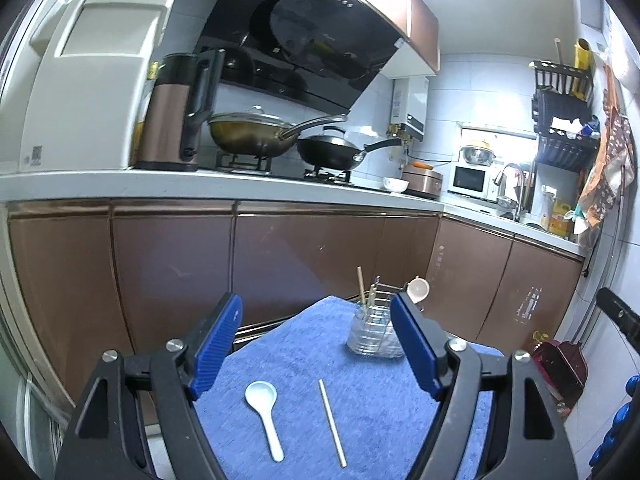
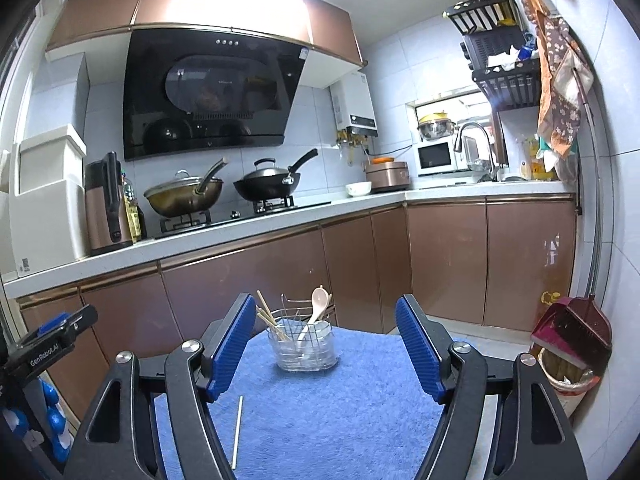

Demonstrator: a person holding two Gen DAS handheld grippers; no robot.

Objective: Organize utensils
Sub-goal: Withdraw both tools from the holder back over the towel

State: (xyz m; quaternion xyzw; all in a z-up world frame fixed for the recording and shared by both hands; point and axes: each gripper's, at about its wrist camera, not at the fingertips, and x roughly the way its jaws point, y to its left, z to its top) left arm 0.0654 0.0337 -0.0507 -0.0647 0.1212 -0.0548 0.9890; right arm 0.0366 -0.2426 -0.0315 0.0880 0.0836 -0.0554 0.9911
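Observation:
A clear utensil holder (image 2: 302,346) with a wire frame stands at the far end of a blue towel (image 2: 340,420). It holds several chopsticks (image 2: 268,314) and a pinkish spoon (image 2: 316,308). In the left wrist view the holder (image 1: 372,332) is at the far right, and a white spoon (image 1: 266,412) and a single chopstick (image 1: 332,422) lie on the towel (image 1: 304,352) below my left gripper (image 1: 316,340), which is open and empty. My right gripper (image 2: 326,344) is open and empty, with the holder between its fingers further off. The chopstick (image 2: 237,432) lies at its lower left.
Brown cabinets (image 2: 360,264) and a white counter (image 2: 240,232) with two woks (image 2: 224,192), a kettle (image 2: 106,204) and a rice cooker (image 2: 386,176) stand behind the towel. A red dustpan on a bin (image 2: 568,344) sits at the right by the wall.

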